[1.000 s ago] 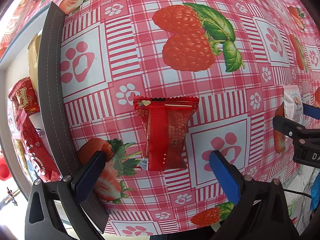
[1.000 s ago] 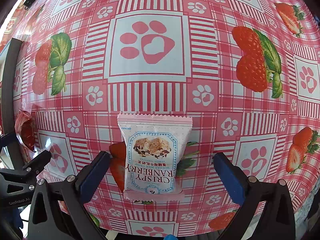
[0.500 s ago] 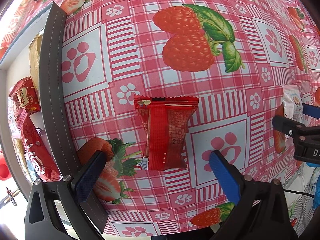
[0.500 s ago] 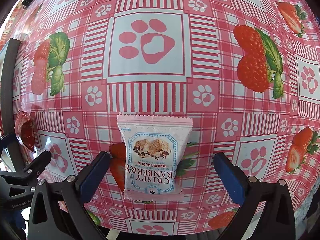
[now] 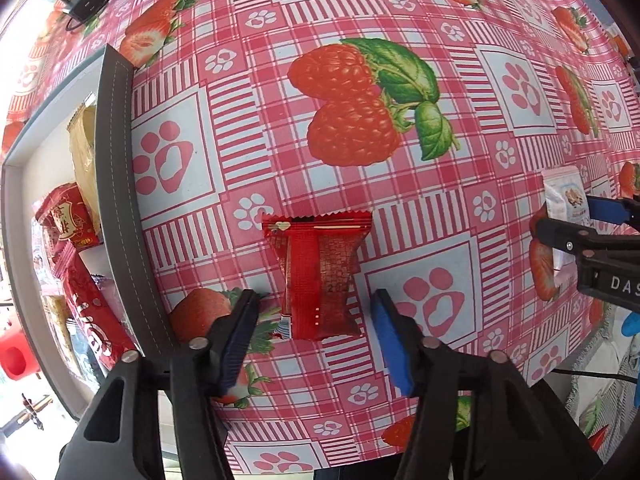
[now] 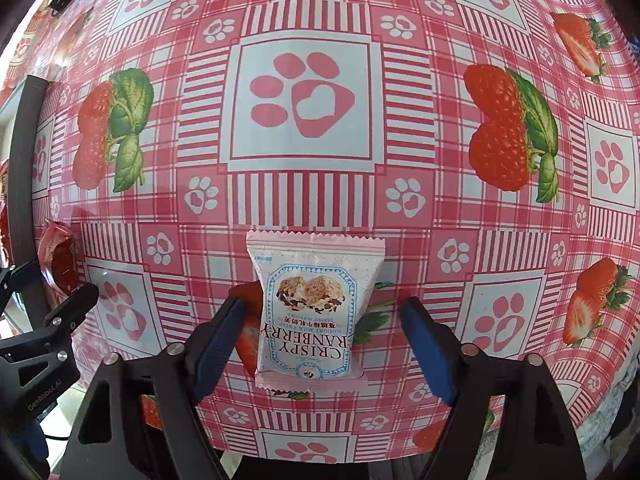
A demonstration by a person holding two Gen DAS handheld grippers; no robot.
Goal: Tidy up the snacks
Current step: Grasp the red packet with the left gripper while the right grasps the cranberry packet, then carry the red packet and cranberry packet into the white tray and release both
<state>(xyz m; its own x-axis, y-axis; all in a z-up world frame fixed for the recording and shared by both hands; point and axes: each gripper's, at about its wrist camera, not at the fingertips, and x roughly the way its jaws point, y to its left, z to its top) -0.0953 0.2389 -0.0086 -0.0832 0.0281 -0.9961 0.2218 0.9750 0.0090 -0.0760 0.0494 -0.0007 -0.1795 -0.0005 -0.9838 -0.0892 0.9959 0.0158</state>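
A: Closing in on two pickups at once — left gripper (image 5: pixel 314 316) has just been narrowing, red snack packet (image 5: pixel 318 274) between the jaws, pads not touching it yet.

B: Right side?

A: Same. Right gripper (image 6: pixel 322 332) jaws have just been closing, half-wide now, pink-white nougat packet (image 6: pixel 310 308) between them, still flat on the tablecloth (image 6: pixel 300 96) near its front edge. No contact that I can see.

B: Step?

A: Grasp phase, nothing lifted. Next prob: squeeze till pads bite w/o crushing, lift — then over to the tray (image 5: pixel 116 184) at the cloth's left edge, other snacks already in it.
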